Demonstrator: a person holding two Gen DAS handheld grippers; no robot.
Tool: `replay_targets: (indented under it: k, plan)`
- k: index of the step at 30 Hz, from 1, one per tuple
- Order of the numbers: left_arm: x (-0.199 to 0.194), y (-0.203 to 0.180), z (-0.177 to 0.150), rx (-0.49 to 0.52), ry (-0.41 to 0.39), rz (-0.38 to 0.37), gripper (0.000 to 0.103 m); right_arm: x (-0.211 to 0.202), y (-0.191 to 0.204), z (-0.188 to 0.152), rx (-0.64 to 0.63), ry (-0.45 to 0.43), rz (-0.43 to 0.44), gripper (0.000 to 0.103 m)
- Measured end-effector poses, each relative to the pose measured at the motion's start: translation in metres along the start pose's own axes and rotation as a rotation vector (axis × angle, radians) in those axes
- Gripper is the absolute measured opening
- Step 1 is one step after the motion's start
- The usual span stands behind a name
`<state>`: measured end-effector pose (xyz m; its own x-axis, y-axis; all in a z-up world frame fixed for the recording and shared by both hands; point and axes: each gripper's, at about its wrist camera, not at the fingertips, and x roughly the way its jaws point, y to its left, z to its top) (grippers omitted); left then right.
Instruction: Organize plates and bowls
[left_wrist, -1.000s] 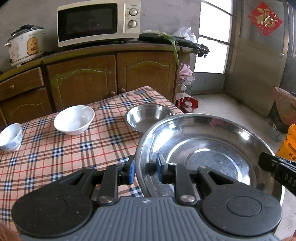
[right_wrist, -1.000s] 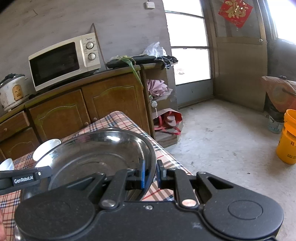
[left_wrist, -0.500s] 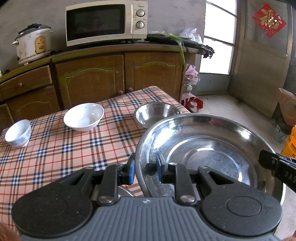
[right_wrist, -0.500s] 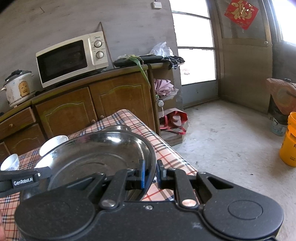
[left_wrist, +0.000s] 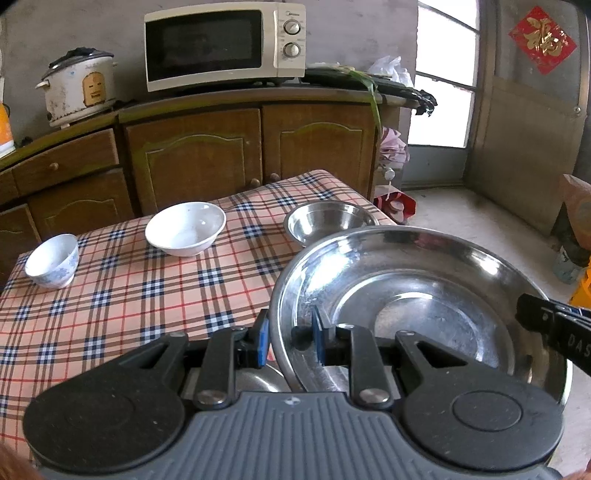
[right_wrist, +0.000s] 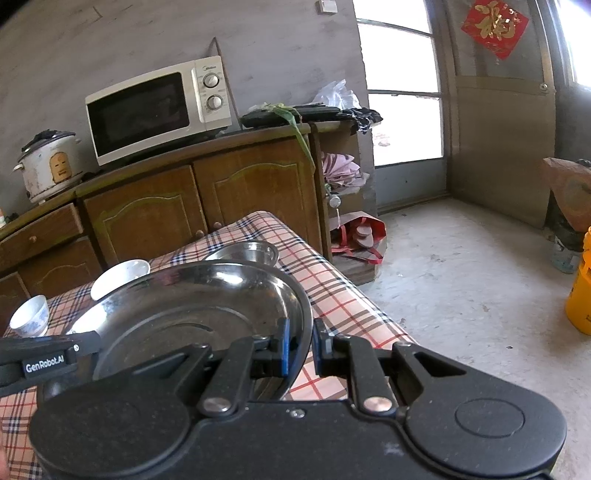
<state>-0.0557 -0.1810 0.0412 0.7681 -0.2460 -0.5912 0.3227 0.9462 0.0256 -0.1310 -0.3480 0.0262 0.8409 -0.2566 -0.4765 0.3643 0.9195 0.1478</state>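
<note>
Both claws are pinching the same big steel plate (left_wrist: 406, 295) by its rim: the left claw (left_wrist: 288, 339) bites the edge at about 9 o'clock, the right claw (right_wrist: 299, 347) takes the opposite side at about 3 o'clock. The plate hangs above the near right corner of the worktop (left_wrist: 110, 295).

My worry is that the rim is thin and slick, so if the two hands drift apart or twist differently, it could slip out of one pinch and swing or clang down. It also sits close to the small steel bowl (left_wrist: 330, 221) at 12 o'clock, so a low pass could knock that.

Something shiny peeks out under the plate, right behind the left claw. Another dish, maybe? Can't tell. The white bowl (left_wrist: 184, 229) and the little blue-patterned bowl (left_wrist: 53, 260) sit off toward 10 o'clock, well clear. The worktop's near edge is blocked by the claw bodies.
</note>
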Motion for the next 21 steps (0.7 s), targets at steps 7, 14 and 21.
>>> replay_targets:
  k: [7,14,21]
  plan:
    - [-0.003,0.006,-0.003,-0.003,0.0,0.017,0.023,0.0,0.008,-0.003,-0.014,0.007,0.014,0.018]
    - [-0.004,0.014,-0.008,-0.017,0.006,0.027,0.023,0.0,0.017,-0.007,-0.03,0.016,0.025,0.018]
    - [-0.004,0.021,-0.012,-0.025,0.013,0.04,0.023,0.0,0.024,-0.011,-0.042,0.028,0.036,0.018]
